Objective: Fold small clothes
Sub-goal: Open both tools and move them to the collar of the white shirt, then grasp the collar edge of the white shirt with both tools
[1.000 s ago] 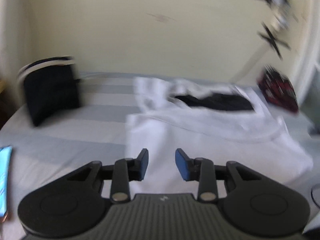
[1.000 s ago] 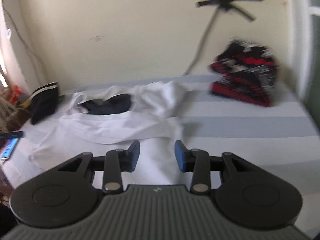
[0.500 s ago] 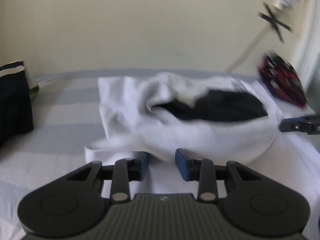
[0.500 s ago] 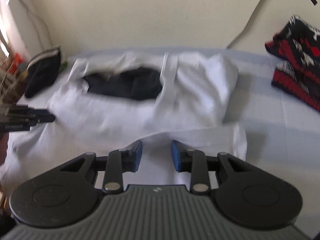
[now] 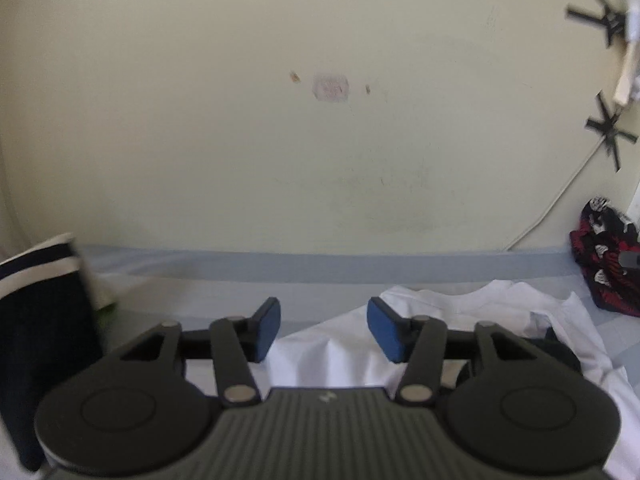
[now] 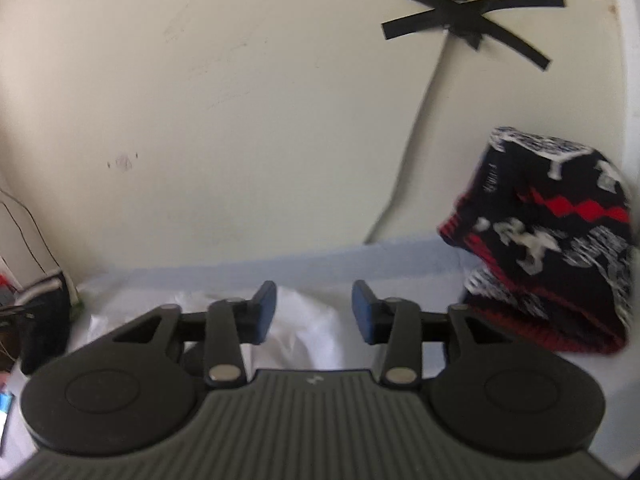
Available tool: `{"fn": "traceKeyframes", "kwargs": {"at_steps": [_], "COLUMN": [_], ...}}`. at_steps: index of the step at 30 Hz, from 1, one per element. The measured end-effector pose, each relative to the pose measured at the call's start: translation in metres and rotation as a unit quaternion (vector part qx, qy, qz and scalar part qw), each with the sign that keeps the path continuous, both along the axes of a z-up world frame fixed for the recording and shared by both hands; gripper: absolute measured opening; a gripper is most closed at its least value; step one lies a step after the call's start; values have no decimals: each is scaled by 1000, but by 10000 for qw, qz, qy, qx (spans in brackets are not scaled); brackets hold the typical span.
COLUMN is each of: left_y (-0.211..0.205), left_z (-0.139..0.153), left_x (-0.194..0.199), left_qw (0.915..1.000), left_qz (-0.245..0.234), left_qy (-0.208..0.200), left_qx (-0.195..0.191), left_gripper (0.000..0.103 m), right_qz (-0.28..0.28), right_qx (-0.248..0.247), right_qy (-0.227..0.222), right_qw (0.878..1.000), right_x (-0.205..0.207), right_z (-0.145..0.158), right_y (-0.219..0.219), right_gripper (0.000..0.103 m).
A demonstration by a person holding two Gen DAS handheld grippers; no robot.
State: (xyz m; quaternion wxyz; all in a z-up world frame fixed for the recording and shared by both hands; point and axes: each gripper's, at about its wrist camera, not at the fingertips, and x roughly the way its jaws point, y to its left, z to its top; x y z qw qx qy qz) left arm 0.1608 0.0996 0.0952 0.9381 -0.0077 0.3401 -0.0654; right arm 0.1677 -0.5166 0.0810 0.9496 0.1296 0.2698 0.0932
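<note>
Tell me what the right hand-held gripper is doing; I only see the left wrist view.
Observer: The right hand-held gripper is open; its jaws have just been opening, gripping nothing, over the white shirt.
Operator: Report what lies to its right.
Observer: The red, black and white patterned knit sits folded in a stack, close beside it.
Operator: Check the far left.
Observer: Thin dark wires hang down the wall there.
</note>
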Motion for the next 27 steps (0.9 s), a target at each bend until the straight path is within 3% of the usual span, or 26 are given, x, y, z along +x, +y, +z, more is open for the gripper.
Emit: {"fn": "traceKeyframes", "kwargs": {"at_steps": [5, 8, 12, 13, 15, 17, 19, 23, 27], "left_y": [-39, -61, -81, -84, -91, -96, -94, -77, -58], "left_z": [-39, -69, -99, -101, -101, -101, -97, -57, -9], "left_x": [67, 94, 113, 112, 107, 103, 94, 55, -21], "left_qw": [9975, 9942, 9906, 9917, 9925, 9916, 9918, 9976, 9983], "left_qz": [-168, -193, -165, -184, -418, -347, -347, -326, -490], "left_qy": [559, 908, 1216, 1130, 1037, 970, 920, 422, -309], "left_qx": [388, 536, 605, 578, 504, 782, 818, 447, -29], "left_gripper": [55, 64, 58, 52, 13, 7, 6, 6, 6], "right_qz": [310, 501, 701, 757, 865, 959, 1159, 1162, 1294], "right_qx": [-429, -655, -850, -820, -700, -730, -924, -846, -716], "right_qy": [341, 631, 945, 1038, 1190, 1079, 1047, 561, -184], "right_qw": [9980, 9946, 9894, 9883, 9866, 9868, 9834, 9880, 9888], "right_x": [54, 87, 118, 123, 128, 130, 125, 91, 23], "right_z": [-15, -37, -68, -76, -87, -87, -86, -56, -6], "right_y": [23, 40, 56, 59, 60, 67, 76, 81, 80], "right_gripper": [54, 55, 55, 55, 55, 53, 12, 11, 11]}}
